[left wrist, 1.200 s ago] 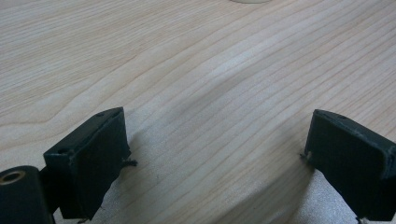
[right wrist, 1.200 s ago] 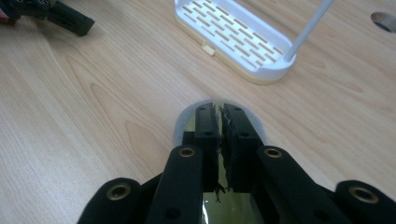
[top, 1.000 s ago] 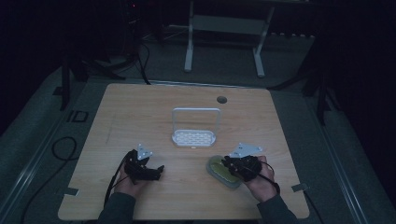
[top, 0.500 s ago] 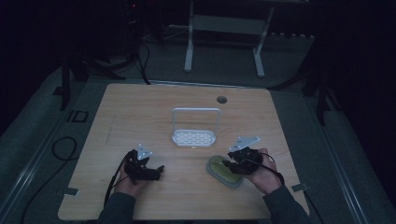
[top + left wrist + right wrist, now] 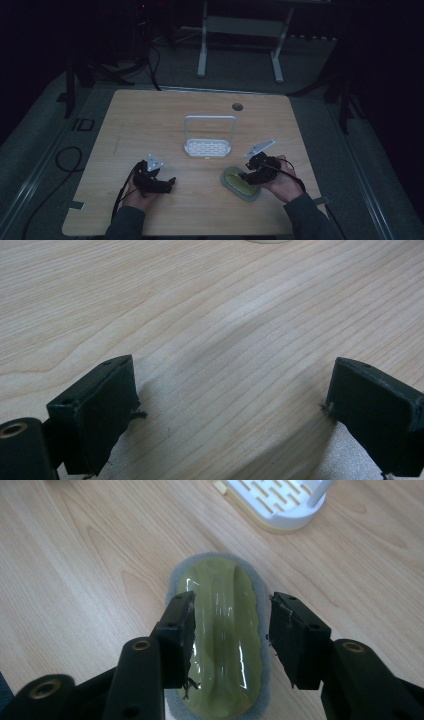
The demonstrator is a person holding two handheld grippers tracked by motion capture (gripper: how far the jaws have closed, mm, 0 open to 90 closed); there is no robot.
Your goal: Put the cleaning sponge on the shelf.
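Scrubber: [image 5: 220,645] oval pad with a glossy olive-green plastic top, a rounded ridge running along its length, and a fuzzy grey base showing as a thin rim all round.
Scrubber place: lies flat on the table [image 5: 150,125], toward 5 o'clock from the table's middle in the high view [image 5: 241,182], and near the rack at its 4 o'clock.
Table: pale wood with long wavy grain, matte; a small round hole near the far edge at 12 o'clock.
Rack: [image 5: 209,140] white plastic tray with rows of slots and an upright hoop handle, near the table's middle; its slotted corner shows at 1 o'clock in the right gripper view [image 5: 277,502].
Right gripper: [image 5: 231,640] black blocky jaws part-way apart, straddling the scrubber's ridge; the left jaw looks to touch the green top, the right one stands just clear. Not clamped.
Left gripper: [image 5: 230,410] jaws spread wide over bare wood, holding nothing; at 7 o'clock in the high view [image 5: 155,180].
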